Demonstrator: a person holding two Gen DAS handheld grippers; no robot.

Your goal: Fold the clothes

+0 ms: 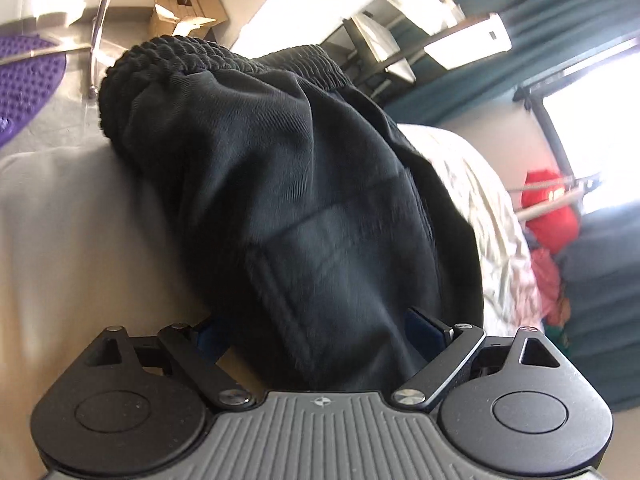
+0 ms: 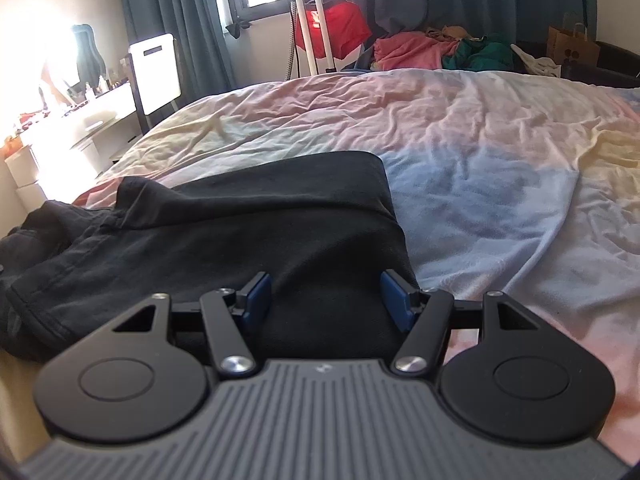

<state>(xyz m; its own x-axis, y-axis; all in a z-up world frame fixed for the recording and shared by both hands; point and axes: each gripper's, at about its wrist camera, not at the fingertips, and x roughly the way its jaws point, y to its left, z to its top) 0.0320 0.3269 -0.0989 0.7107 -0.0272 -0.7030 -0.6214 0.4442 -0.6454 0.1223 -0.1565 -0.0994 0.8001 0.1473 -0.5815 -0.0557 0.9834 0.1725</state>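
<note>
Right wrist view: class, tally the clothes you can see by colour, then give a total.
Black: 1, the shorts on the bed
Red: 1, the top hanging by the window
Pink: 1, in the heap
Green: 1, in the heap
Total: 4

My left gripper (image 1: 316, 330) and right gripper (image 2: 326, 294) look alike: a grey ribbed body bearing a small round emblem, two black round-ended side plates with triangular cutouts, black link arms on silver screws, and blue finger pads (image 2: 258, 294).
</note>
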